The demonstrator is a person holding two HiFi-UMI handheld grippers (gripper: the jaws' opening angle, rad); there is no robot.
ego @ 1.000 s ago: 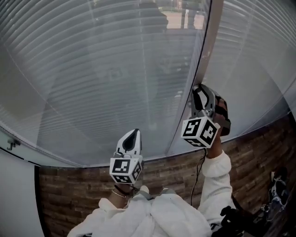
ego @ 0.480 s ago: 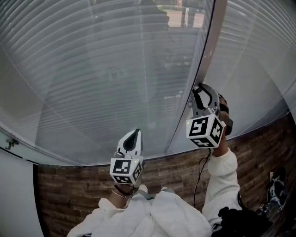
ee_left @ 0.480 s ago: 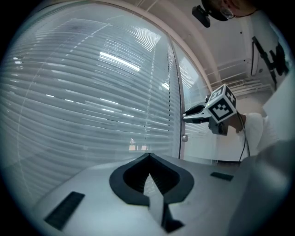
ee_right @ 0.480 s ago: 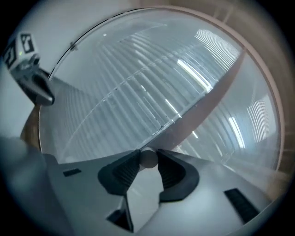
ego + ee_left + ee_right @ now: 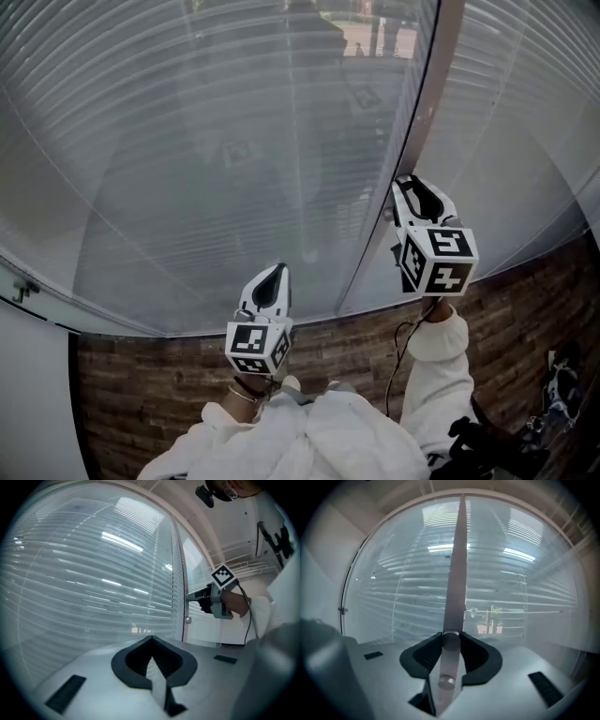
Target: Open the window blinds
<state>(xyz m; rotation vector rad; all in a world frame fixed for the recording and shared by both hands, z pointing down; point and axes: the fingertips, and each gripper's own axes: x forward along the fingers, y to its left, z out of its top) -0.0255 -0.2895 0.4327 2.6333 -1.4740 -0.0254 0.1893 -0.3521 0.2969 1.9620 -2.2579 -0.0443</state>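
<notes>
The blinds' tilt wand point(image 5: 455, 581) hangs upright before the closed slats of the window blinds point(image 5: 216, 141). In the right gripper view its long axis runs from 12 to 6 o'clock, capped end lowest. The right gripper point(image 5: 411, 187) is clamped on the wand just above that cap. At its 8 o'clock in the head view, the left gripper point(image 5: 273, 274) hovers with its jaws together and empty, well apart from the wand.

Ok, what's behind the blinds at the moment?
Through gaps in the blinds, slivers of the outdoors show: a reddish patch and some greenery. The blinds cover nearly everything else, so the rest outside cannot be made out.
</notes>
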